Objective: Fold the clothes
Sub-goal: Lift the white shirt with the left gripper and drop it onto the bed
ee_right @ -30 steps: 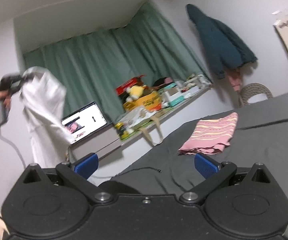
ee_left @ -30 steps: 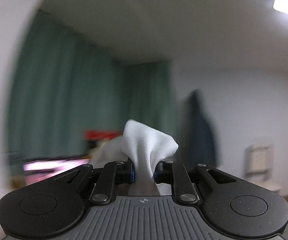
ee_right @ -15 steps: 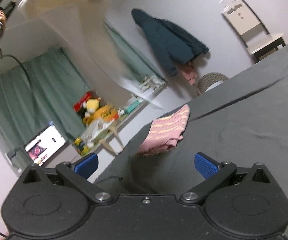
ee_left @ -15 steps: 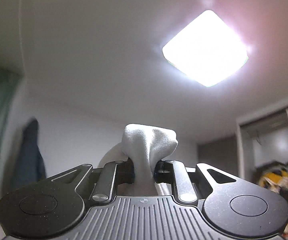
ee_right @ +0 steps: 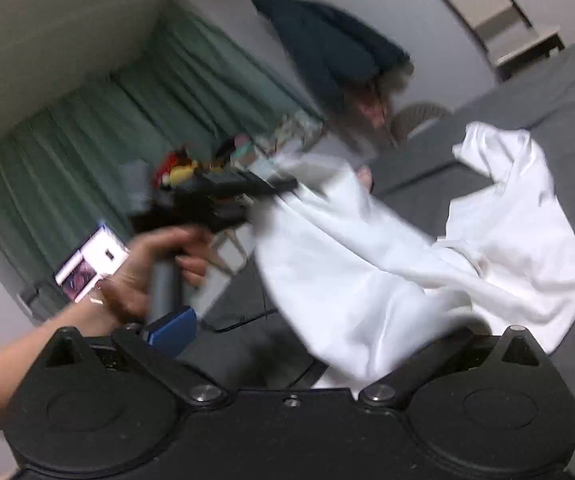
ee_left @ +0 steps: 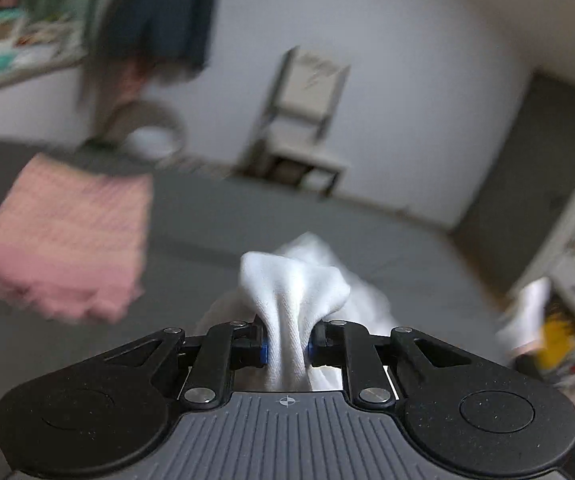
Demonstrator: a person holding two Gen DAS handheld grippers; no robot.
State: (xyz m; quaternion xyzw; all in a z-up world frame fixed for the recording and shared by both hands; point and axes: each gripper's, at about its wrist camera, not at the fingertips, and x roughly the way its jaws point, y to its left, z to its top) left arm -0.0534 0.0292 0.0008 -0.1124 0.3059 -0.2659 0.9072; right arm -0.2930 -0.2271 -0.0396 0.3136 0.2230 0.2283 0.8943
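Clearly the left claw (ee_left: 286, 350) is clamped on a bunched pinch of the white garment (ee_right: 427, 264), which trails from it down onto the grey bed (ee_left: 223, 216), beside the folded pink cloth (ee_left: 63, 236); with only 1 small pinch held, a fast swing could pull the fabric free or land it crumpled. The right claw (ee_right: 323, 340) stands apart and empty, though the garment drapes over its right finger, and motion blur hides the garment's edges and sleeves.
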